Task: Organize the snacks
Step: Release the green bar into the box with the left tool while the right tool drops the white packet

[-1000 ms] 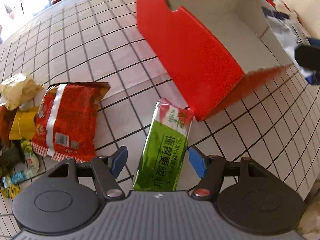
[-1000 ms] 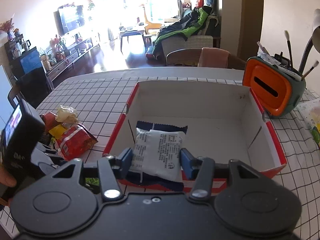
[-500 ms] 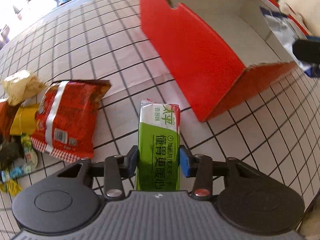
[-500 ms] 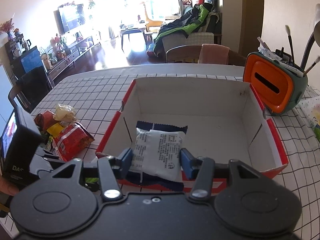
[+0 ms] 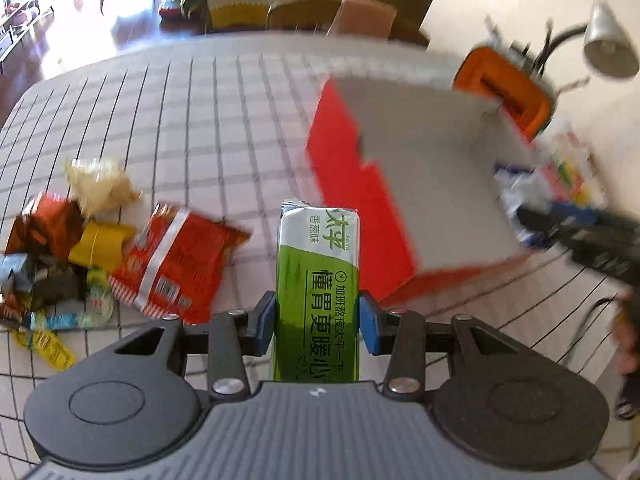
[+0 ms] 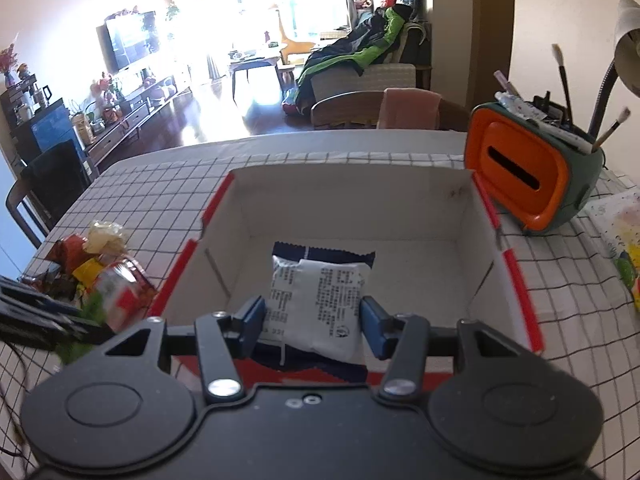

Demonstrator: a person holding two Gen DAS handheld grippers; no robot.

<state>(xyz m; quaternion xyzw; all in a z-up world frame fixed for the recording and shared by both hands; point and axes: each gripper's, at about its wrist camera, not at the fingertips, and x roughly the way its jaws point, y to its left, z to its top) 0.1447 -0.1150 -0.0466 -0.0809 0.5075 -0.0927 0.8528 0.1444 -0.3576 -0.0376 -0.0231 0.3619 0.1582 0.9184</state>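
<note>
The left hand-held gripper (image 5: 319, 322) has just clamped its jaws onto the green snack pack (image 5: 318, 280) and lifted it off the bench (image 5: 200, 128), beside the red box (image 6: 352, 208) — ready to load. Only the right wrist view shows the box's bare floor, where the right hand-held gripper (image 6: 312, 326) grips a white packet (image 6: 320, 300) over the near wall.
</note>
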